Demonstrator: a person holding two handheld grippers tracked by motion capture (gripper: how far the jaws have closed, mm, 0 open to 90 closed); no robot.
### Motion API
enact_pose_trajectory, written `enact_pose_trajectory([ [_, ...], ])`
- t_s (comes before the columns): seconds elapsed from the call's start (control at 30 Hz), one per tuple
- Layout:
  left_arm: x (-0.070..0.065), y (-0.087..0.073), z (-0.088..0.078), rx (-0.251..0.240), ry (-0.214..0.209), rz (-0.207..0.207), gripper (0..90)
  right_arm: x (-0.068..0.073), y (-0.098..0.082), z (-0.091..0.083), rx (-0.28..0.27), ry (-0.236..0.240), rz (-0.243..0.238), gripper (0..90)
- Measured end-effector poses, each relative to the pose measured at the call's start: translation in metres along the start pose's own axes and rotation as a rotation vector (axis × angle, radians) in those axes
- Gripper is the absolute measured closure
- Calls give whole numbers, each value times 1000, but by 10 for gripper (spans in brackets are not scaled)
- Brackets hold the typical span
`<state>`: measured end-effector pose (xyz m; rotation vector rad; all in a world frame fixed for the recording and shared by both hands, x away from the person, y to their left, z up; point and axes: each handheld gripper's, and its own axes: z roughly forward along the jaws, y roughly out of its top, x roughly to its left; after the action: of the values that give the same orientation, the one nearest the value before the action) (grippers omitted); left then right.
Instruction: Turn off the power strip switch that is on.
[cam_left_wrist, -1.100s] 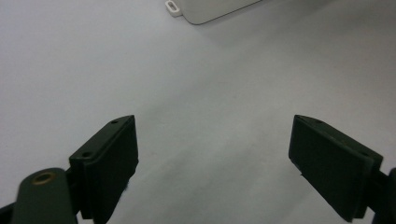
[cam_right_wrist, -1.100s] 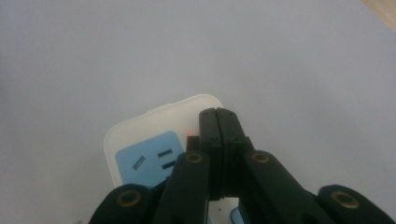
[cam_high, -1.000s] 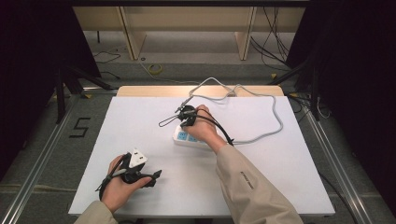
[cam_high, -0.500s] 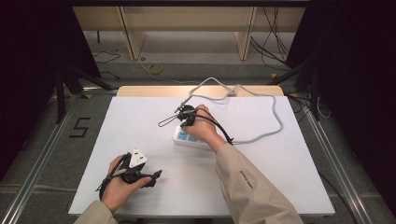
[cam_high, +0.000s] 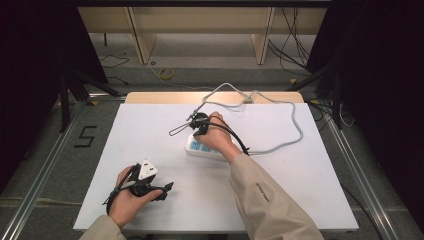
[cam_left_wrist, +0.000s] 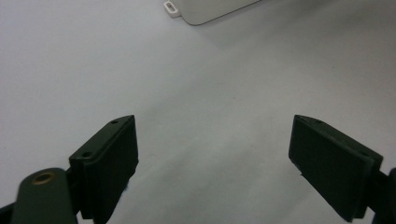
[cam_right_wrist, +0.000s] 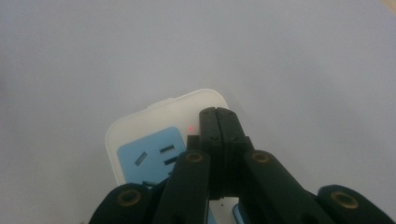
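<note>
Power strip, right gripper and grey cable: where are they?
power strip (cam_right_wrist: 140, 133), right gripper view, white casing near its end.
right gripper (cam_right_wrist: 219, 122), right gripper view, tips of the closed jaws.
grey cable (cam_high: 295, 127), high view, bend at right.

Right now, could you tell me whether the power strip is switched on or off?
On, it seems: a small red light glows on the power strip, beside the tip of the shut right gripper.

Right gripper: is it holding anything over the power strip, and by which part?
Nothing is held. The right gripper has its jaws shut together with nothing between them, tips down at the power strip beside a small red light.
</note>
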<state>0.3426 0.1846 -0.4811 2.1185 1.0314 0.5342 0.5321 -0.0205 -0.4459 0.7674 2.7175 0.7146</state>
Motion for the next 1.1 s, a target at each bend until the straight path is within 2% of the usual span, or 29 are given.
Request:
enact_pose_trajectory([
  [0.2,0,0,0,2,0,4,153,-1,-1,0,-13,8,17,900],
  [0.53,0,0,0,-1,-1,-1,153,0,-2,-1,-16,7,0,900],
  [0.6,1,0,0,-3,1,1,153,0,-2,-4,-45,16,1,900],
  [0.67,1,0,0,0,-1,-1,153,1,-2,-7,-39,19,-13,886],
  [0.83,1,0,0,1,1,1,153,-2,-8,-16,-64,5,-9,855],
  [1.1,0,-1,0,-1,3,-2,153,-5,-24,-31,-73,3,0,798],
])
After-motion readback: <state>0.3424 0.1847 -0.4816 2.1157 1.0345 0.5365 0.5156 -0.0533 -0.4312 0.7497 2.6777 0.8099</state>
